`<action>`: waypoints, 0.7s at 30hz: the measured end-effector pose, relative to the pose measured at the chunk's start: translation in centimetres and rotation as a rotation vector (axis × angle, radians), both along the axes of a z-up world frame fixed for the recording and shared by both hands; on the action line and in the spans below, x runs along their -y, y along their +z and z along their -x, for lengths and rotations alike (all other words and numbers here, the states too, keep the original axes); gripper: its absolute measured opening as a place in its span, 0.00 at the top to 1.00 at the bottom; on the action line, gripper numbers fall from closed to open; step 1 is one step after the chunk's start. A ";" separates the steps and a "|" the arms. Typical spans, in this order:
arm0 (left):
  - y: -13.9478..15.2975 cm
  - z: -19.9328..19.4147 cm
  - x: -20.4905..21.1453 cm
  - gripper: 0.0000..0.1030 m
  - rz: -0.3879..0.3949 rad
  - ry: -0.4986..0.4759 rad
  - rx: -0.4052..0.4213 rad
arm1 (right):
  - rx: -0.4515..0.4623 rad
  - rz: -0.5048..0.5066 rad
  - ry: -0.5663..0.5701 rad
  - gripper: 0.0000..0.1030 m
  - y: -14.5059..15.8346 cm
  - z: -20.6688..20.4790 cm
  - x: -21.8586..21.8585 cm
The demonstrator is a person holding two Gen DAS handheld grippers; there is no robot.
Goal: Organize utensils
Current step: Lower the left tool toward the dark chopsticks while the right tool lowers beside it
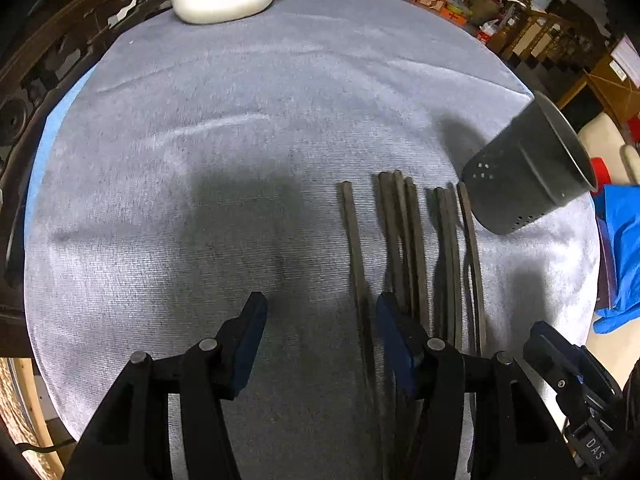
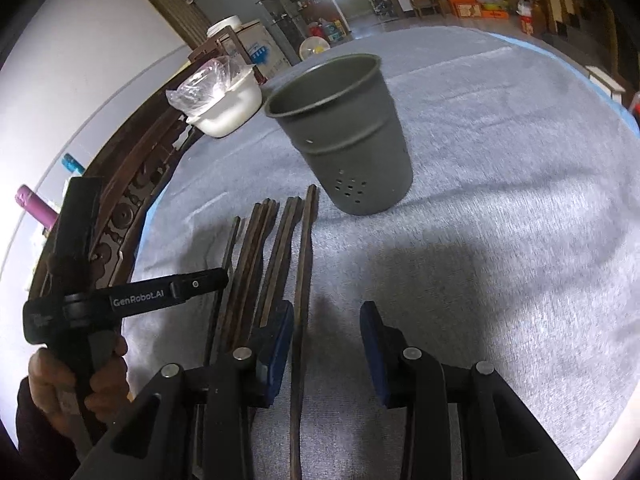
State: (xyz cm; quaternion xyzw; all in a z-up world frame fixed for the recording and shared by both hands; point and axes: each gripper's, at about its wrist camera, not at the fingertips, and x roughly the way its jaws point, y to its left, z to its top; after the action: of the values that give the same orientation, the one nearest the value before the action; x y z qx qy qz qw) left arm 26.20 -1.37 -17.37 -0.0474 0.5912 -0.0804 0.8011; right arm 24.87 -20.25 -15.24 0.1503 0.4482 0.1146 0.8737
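Several dark chopsticks (image 1: 404, 240) lie side by side on the grey cloth (image 1: 240, 120) that covers the table, roughly parallel, ends pointing toward the holder. One stick sits a bit apart on the left of the bunch in the left wrist view; the others run in loose clusters, the rightmost ending just beside the holder's base.

Your dark grey utensil holder (image 2: 344, 136) stands upright on the cloth just past the chopstick ends. Perforated holes low on its wall, open mouth up; I can't tell whether anything is inside.

Your left gripper (image 1: 320, 308) hovers over the cloth with jaws apart, nothing between the blue pads. Its right pad is above the left edge of the bunch, over or beside the lone stick; contact there is unclear.

Your right gripper (image 2: 326, 320) also has jaws apart, not gripping. One chopstick (image 2: 302, 300) runs up between its pads, nearer the left pad, with a gap on both sides. The left pad sits over the neighbouring sticks; can't tell if it touches them.

Your left hand (image 2: 76, 376) shows in the right wrist view at lower left, wrapped around the black handle of its gripper.

A white bowl (image 2: 228, 108) with clear plastic wrap in it sits at the far edge of the table, well apart from the sticks. Blue fabric (image 1: 620, 248) lies off the table's right side in the left wrist view.
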 end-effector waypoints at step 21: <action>-0.7 -1.9 -3.3 0.74 0.088 0.001 -0.033 | -0.106 0.126 0.029 0.87 -2.0 -4.4 -3.5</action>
State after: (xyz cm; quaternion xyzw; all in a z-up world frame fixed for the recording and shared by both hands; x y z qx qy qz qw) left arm 28.05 1.94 -18.05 -0.0842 0.6004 -0.1054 0.7883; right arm 29.29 -16.71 -17.22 0.0943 0.5022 0.0908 0.8548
